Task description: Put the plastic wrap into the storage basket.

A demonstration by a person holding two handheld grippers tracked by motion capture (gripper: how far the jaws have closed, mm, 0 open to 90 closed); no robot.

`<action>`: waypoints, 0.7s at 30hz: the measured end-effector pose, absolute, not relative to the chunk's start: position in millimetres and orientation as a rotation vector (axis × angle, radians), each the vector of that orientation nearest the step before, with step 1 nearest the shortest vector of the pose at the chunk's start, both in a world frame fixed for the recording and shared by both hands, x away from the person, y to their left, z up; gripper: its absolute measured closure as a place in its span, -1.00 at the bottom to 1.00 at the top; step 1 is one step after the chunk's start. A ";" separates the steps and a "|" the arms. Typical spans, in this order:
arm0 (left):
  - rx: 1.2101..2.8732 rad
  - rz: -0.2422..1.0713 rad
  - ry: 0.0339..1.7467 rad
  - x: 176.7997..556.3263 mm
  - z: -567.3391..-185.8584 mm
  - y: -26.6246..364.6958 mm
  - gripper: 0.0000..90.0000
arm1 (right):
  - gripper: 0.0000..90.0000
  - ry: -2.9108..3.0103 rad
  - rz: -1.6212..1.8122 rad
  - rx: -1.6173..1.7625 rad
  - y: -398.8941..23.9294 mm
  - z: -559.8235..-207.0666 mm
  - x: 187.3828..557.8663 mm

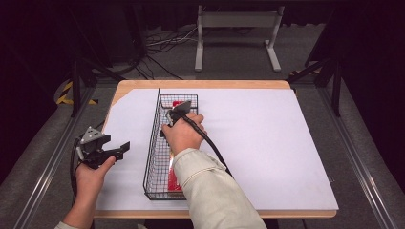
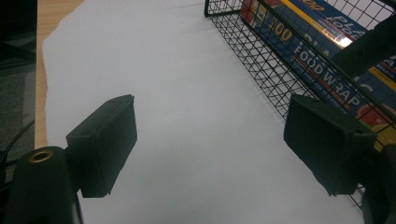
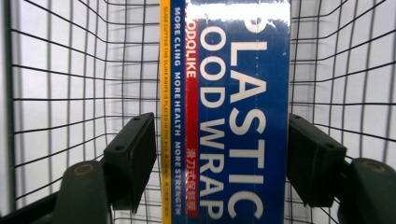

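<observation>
A long black wire basket (image 1: 152, 157) lies lengthwise left of centre in the high view, on a large white paper sheet (image 1: 267, 143) that covers a light wooden table (image 1: 200, 84). Inside it lies a long blue, red and yellow cardboard box of plastic food wrap (image 3: 233, 116), running along the basket floor; its red end shows at the near end of the basket in the high view, and its printed blue face fills the centre of the right gripper view

The right hand (image 1: 184, 136), in a pale beige sleeve, reaches up from the bottom centre of the high view and tips the right gripper (image 1: 179, 112) down into the far half of the basket. In the right gripper view its two black jaws stand either side of the box: the right jaw lies at the box edge, while a narrow gap shows between the left jaw and the yellow side, so the pads straddle the box without clamping it

The left hand (image 1: 90, 179) rests at the lower left of the high view, holding the left gripper (image 2: 210, 140) level over bare paper just beside the basket's left wall. Its jaws stand wide apart with nothing between them

A grey metal stand (image 1: 236, 28) sits on the floor beyond the table, at the top centre
</observation>
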State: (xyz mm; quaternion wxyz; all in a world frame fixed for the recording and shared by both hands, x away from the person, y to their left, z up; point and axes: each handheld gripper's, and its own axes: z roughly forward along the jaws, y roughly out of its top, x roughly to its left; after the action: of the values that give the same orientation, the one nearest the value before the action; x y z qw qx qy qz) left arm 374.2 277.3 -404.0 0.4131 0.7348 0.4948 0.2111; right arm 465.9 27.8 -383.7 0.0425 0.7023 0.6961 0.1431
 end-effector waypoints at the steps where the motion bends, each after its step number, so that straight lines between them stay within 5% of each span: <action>1: 1.854 0.529 1.244 374.0 -403.6 276.8 -0.60 | -0.32 2.128 0.448 2.141 27.7 -381.1 465.5; 21: 1.862 0.534 1.241 375.8 -403.1 274.2 -0.60 | -0.39 2.124 0.625 2.013 13.8 -323.5 459.9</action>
State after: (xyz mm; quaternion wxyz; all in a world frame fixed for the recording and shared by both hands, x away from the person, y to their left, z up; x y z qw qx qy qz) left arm 375.8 274.2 -403.1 0.4082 0.7390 0.4923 0.2118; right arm 459.9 13.8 -323.5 0.0746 0.6708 0.7079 0.2082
